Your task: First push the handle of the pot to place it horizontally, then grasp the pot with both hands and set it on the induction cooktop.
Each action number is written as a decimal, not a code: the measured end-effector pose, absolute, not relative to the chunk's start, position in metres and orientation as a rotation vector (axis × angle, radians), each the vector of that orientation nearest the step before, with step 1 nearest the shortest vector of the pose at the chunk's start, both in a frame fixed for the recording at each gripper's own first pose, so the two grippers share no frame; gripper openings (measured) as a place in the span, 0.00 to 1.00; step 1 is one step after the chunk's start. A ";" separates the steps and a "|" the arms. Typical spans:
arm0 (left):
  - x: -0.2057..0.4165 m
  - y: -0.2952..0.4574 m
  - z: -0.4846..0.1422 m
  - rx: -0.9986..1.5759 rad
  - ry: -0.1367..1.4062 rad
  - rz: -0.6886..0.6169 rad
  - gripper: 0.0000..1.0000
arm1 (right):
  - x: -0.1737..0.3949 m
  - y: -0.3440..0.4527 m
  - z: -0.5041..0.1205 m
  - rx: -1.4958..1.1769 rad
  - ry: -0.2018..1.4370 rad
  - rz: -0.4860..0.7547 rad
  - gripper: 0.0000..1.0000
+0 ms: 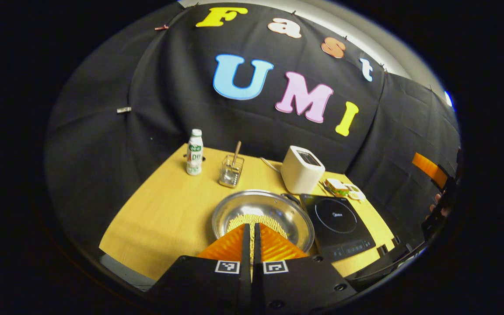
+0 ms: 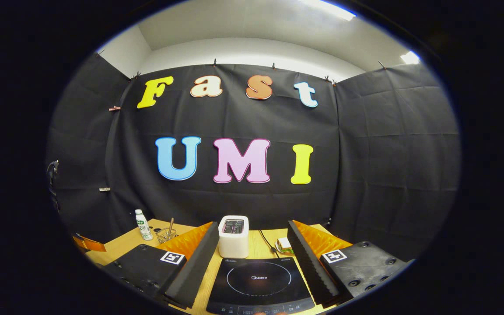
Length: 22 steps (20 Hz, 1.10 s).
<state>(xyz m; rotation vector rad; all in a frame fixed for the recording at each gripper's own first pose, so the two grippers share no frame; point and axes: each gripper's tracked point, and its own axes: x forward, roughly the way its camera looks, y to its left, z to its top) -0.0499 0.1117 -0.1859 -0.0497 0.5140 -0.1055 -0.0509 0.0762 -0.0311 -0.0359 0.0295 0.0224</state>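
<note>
Pot (image 1: pixel 263 214): one, wide shallow steel pan, sits on the table (image 1: pixel 160 214) just beside the induction cooktop (image 1: pixel 337 223), at its 9 o'clock in the left gripper view. Yellowish granular fill inside, can't tell what. My read: rigid, smooth, likely slippery at the rim, some weight with the fill, so keep it level or the contents slide. One dark handle (image 1: pixel 291 199) shows at the pot's 1 o'clock, angled toward the toaster (image 1: pixel 301 168); a second handle I can't see. Best holds are probably the handle on one side and the opposite rim or handle.

Left gripper (image 1: pixel 252 234) is closed with nothing between the fingers, hovering over the pot's near rim at 6 o'clock. Right gripper (image 2: pixel 252 253) is spread wide, nothing held, lined up over the cooktop with the toaster at 12 o'clock.

Counts: one cooktop, one toaster, one bottle (image 1: pixel 194 152) at the table's far 11 o'clock, one wire holder (image 1: pixel 231 171) with a stick in it, one sandwich-like item (image 1: pixel 337 187) by the toaster.
</note>
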 end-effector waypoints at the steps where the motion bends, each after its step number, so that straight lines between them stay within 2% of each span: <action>1: -0.054 0.110 -0.197 -0.038 0.544 -0.122 0.05 | -0.053 0.076 -0.034 -0.038 0.034 0.020 0.98; 4: -0.067 0.102 -0.235 -0.025 0.656 -0.168 0.05 | -0.055 0.077 -0.043 -0.057 0.062 0.020 0.96; 7: -0.077 0.091 -0.270 -0.034 0.777 -0.212 0.05 | -0.054 0.079 -0.044 -0.076 0.075 0.026 0.98; 14: -0.078 0.098 -0.326 0.060 0.975 -0.236 0.05 | -0.045 0.071 -0.061 -0.069 0.122 0.021 0.98; 18: -0.072 0.104 -0.338 0.039 1.063 -0.228 0.05 | -0.042 0.058 -0.071 -0.062 0.144 -0.005 0.98; 22: -0.059 0.118 -0.340 0.121 1.077 -0.191 0.05 | -0.035 0.047 -0.076 -0.042 0.161 -0.025 0.98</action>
